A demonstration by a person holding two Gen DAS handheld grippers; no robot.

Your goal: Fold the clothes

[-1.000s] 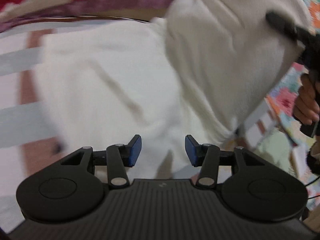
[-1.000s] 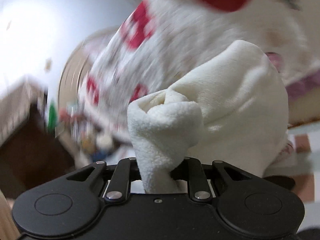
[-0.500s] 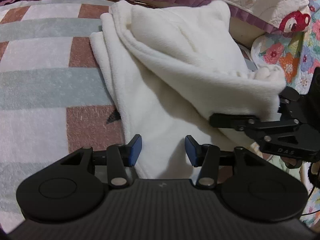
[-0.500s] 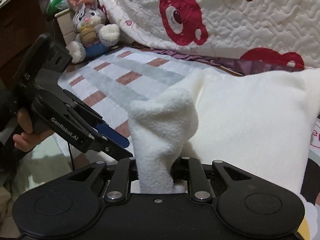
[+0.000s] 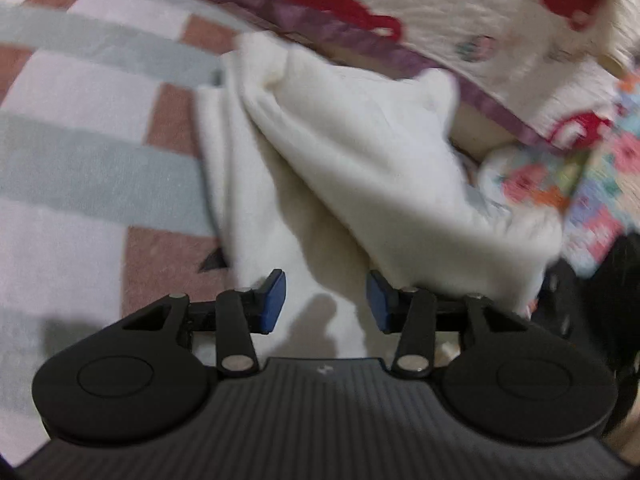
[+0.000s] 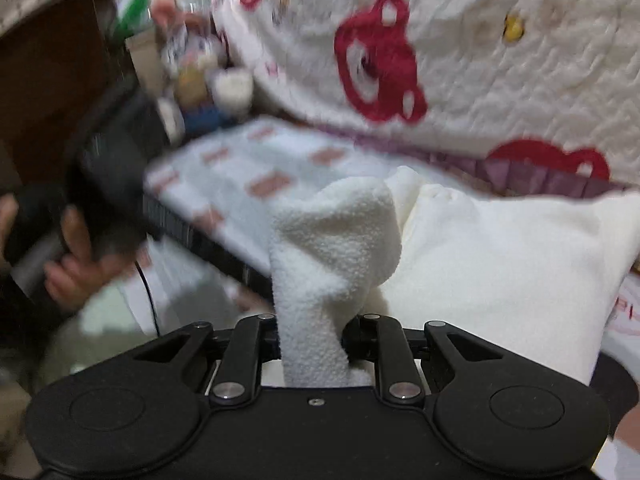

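Observation:
A cream fleece garment lies folded over itself on the checked bedspread. My left gripper is open and empty, its blue pads just above the garment's near edge. My right gripper is shut on a bunched corner of the same garment, which sticks up between the fingers; the rest of the cloth spreads to the right. The left gripper also shows, blurred, at the left of the right wrist view.
A quilt with red bear prints is heaped along the far side of the bed. A plush toy sits at the far corner by a brown cabinet. A floral fabric lies at the right.
Both views have shifted and blurred. The left gripper has moved a little forward over the garment's edge. The right gripper keeps its hold on the bunched corner and has moved slightly.

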